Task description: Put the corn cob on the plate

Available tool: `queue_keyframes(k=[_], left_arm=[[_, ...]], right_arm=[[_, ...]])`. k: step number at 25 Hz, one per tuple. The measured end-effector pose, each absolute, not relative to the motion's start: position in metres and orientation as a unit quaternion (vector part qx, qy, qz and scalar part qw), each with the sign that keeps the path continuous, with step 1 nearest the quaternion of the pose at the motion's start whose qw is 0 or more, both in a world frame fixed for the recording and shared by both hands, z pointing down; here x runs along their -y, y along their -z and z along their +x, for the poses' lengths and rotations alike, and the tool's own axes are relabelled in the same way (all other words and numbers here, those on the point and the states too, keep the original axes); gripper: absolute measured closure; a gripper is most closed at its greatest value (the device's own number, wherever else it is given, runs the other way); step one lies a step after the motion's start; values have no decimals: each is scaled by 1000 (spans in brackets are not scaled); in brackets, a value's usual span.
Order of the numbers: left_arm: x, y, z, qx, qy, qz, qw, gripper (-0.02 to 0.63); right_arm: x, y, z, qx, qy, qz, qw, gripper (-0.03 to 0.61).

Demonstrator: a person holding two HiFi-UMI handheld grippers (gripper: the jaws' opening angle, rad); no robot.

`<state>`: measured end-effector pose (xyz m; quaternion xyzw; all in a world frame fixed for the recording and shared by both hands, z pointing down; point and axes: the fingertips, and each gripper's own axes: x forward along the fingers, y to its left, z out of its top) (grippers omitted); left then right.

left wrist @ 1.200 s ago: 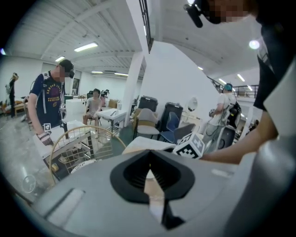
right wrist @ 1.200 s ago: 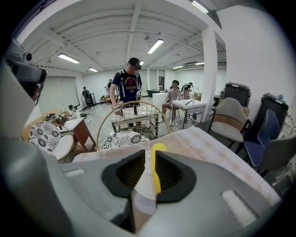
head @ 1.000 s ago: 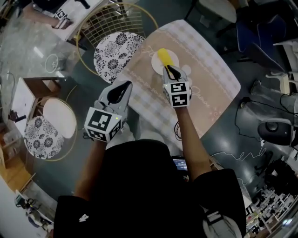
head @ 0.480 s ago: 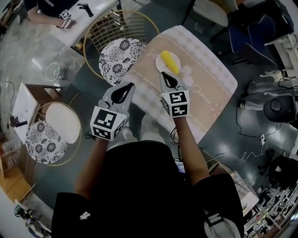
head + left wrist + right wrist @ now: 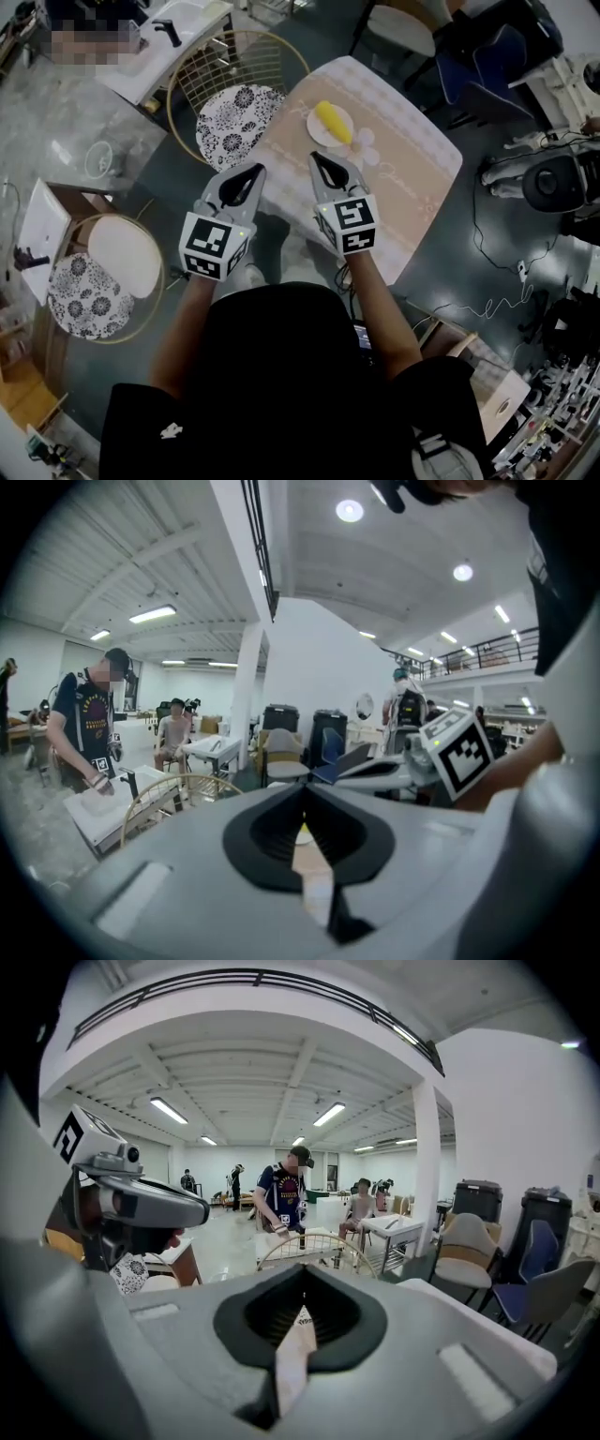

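The yellow corn cob [image 5: 330, 119] lies on a small white plate [image 5: 314, 137] at the far side of the table [image 5: 412, 178], which has a beige patterned cloth. Both grippers hang in the air on the near side of the plate, apart from it. My right gripper [image 5: 319, 159] is shut and empty, a short way back from the plate. My left gripper [image 5: 253, 172] is beside it to the left, over the table's edge, also shut with nothing in it. In the left gripper view and the right gripper view the jaws meet at the left gripper [image 5: 302, 794] and the right gripper [image 5: 302, 1274].
A gold wire chair with a patterned cushion [image 5: 234, 117] stands left of the table. Two round stools [image 5: 122, 253] sit further left. A person stands at a white table [image 5: 159, 47] at the back left. Cables [image 5: 487, 305] and equipment lie on the floor at right.
The right gripper has let go of the corn, shut, and drawn back and up from the plate. The left gripper has risen a little. The corn stays on the plate.
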<state>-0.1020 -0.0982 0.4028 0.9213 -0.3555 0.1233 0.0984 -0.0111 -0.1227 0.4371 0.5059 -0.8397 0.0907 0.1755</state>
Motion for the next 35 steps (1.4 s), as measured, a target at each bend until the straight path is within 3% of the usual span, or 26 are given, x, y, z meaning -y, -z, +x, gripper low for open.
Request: queue_keyframes(k=[12, 35], left_arm=[[57, -375, -123, 344, -103, 932, 58, 611], [-1, -344, -141, 326, -79, 942, 20, 611]], right_arm=[[61, -379, -40, 845, -46, 520, 118, 577], [5, -332, -73, 845, 4, 526, 96, 577]])
